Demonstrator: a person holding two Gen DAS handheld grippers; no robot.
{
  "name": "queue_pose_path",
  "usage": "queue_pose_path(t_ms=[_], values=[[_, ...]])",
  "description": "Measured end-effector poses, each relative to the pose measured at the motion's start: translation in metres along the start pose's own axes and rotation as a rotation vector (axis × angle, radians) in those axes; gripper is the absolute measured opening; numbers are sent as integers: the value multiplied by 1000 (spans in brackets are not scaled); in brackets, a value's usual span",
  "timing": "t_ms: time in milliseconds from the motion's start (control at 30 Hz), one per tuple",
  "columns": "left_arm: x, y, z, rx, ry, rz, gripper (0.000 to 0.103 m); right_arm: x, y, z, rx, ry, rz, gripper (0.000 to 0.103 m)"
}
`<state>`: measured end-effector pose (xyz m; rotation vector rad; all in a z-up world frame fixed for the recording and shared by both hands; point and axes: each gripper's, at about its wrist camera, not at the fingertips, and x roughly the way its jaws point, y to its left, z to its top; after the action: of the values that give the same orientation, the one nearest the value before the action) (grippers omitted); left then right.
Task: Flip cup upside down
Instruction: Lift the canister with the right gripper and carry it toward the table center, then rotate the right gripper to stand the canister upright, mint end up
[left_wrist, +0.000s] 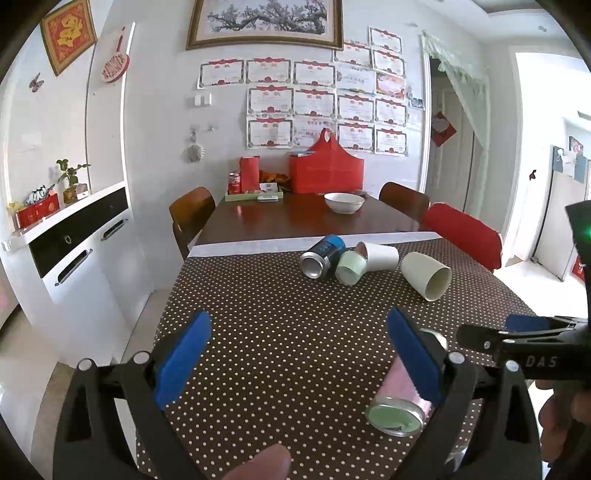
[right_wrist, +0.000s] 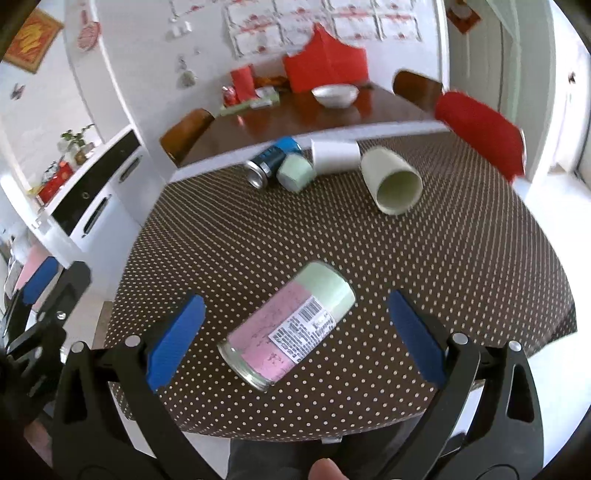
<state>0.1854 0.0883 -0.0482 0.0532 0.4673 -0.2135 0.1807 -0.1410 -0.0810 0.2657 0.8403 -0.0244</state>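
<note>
While both grippers gape, cups lie tipped.
Left gripper (left_wrist: 299, 363) and right gripper (right_wrist: 297, 338) released; cream ceramic cup (right_wrist: 392, 181) sideways; pink-green barcoded can (right_wrist: 288, 325) near polka-dot tablecloth (right_wrist: 461, 277) edge.

hand-held gripper (right_wrist: 295, 339) open | pink-green can (right_wrist: 288, 325) lying between fingers

Daylight enters from the right of the table (left_wrist: 258, 314), overexposing the doorway (left_wrist: 543, 166). Fisheye distortion bends the edges, with dark corner vignetting. The right wrist view shows motion blur beyond the table.

"DAS" on right gripper (left_wrist: 524, 325)
</note>
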Motion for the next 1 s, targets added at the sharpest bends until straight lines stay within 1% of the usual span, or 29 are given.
queue_pose_path(t_ms=[67,233,367,467,667,800,933,1000], values=[[9,2,-1,6,9,0,94,11,-3,0,41,43,-4,97],[32,11,-11,1,57,-29,94,47,-14,-2,192,192,-15,97],[49,20,-19,-26,92,-48,94,67,-11,-1,236,253,-30,97],[56,22,-24,-27,103,-56,94,78,-10,-1,270,288,-42,97],[66,25,-30,-44,121,-79,94,88,-16,1,343,321,-60,97],[72,25,-33,-47,132,-92,94,105,-20,3,401,383,-58,97],[74,25,-35,-49,137,-102,94,120,-22,4,445,415,-72,97],[76,25,-36,-51,144,-100,94,127,-22,4,446,418,-87,93]])
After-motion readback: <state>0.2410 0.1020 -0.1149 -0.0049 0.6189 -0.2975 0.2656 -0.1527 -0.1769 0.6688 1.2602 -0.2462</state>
